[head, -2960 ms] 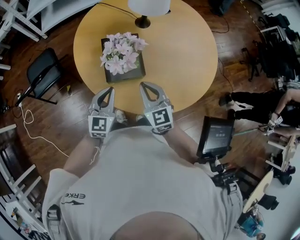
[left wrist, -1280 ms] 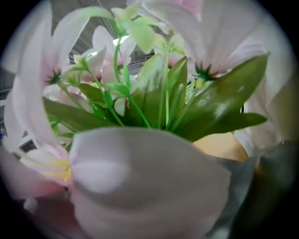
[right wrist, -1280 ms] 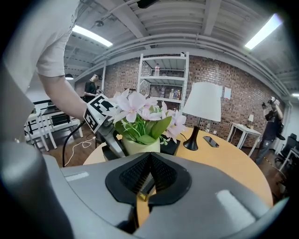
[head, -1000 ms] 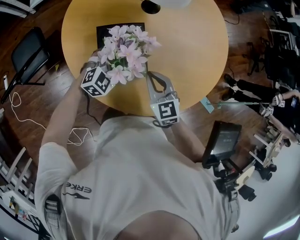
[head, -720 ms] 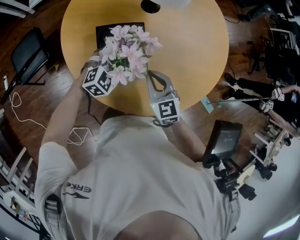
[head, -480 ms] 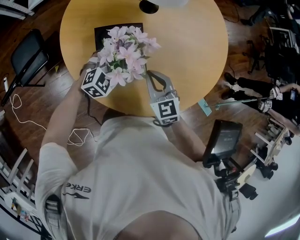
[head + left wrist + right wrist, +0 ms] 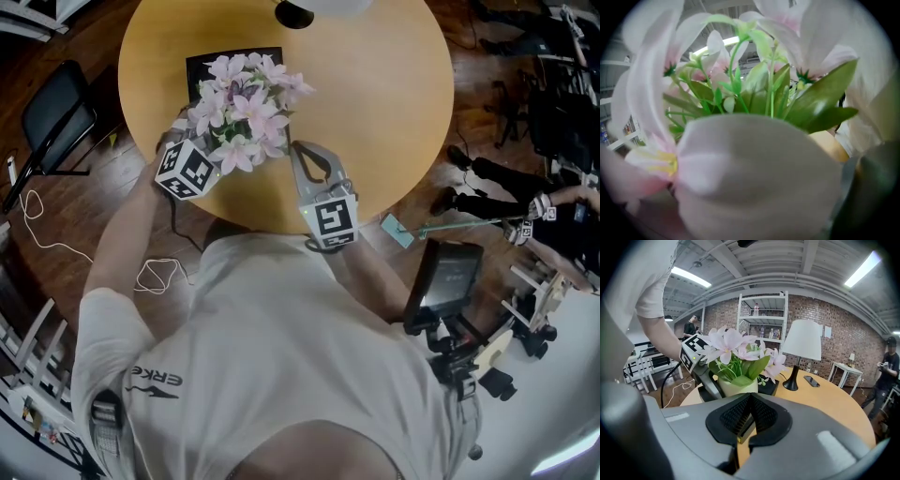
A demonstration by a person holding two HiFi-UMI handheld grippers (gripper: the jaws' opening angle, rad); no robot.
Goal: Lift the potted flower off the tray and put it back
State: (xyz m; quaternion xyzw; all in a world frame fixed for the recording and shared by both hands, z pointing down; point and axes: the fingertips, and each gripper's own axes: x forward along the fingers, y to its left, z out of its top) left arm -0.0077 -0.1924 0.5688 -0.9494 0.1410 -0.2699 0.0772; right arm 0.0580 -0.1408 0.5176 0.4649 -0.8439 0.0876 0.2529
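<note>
While the right gripper [image 7: 300, 148] waits nearest the person at the table's [image 7: 375, 94] 6 o'clock edge, its 2 jaws pressed together on nothing, the left gripper [image 7: 715, 387] at its 10 o'clock lays a finger against the white pot [image 7: 737, 388], evidently clamped on it, though petals fill its own view. The potted flower [image 7: 242, 108] hangs clear of the tray [image 7: 202, 64], which shows dark at 11 o'clock beyond. I judge the lift done; 1 step remains: setting it back on that tray.
</note>
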